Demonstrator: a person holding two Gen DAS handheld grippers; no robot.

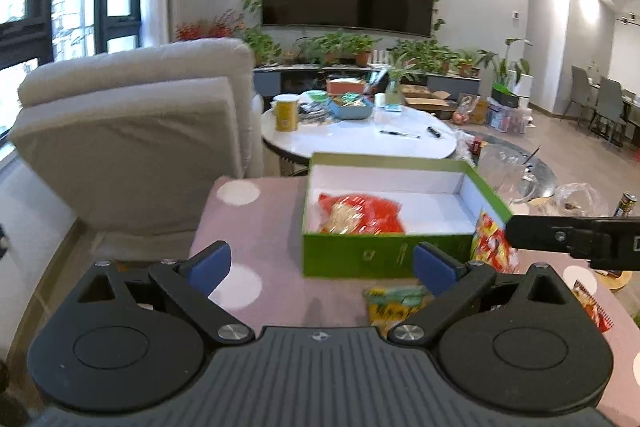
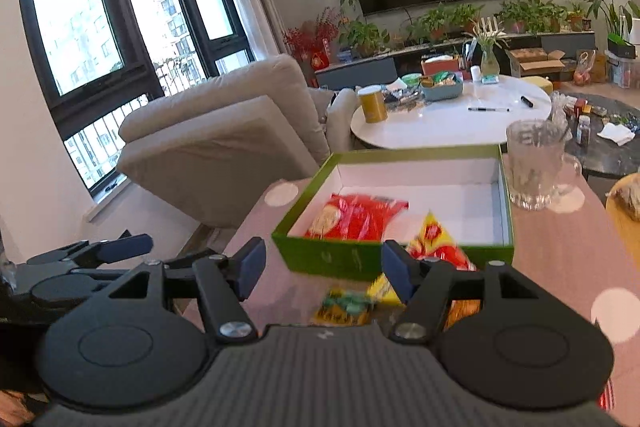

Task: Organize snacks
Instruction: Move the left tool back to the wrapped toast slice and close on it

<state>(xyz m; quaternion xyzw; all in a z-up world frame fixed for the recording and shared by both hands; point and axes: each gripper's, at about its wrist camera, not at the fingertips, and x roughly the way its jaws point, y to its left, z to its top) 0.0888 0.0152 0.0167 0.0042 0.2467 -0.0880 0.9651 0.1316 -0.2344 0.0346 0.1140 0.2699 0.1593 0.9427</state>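
Box (image 1: 380, 255), green, ahead of left gripper (image 1: 322, 263), jaws wide apart, empty; red packet (image 1: 360, 213) inside. Right gripper (image 2: 324, 267): jaws apart, yellow-red packet (image 2: 434, 241) beyond its right finger.

The green box (image 1: 386, 211) sits on the dotted table (image 1: 256, 239) with a red snack bag (image 1: 360, 213) inside; the left gripper (image 1: 322, 263) hovers empty before it, fingers (image 1: 210, 263) spread wide.

We see a green box (image 2: 344, 259) with white inside, holding a red snack bag (image 2: 356, 217). A red-and-yellow packet (image 2: 434, 241) and a yellow-green packet (image 2: 346, 309) are near it. The bench cloth (image 1: 272, 251) is dusty pink with white dots. The pads (image 1: 210, 265) are blue on black jaws.
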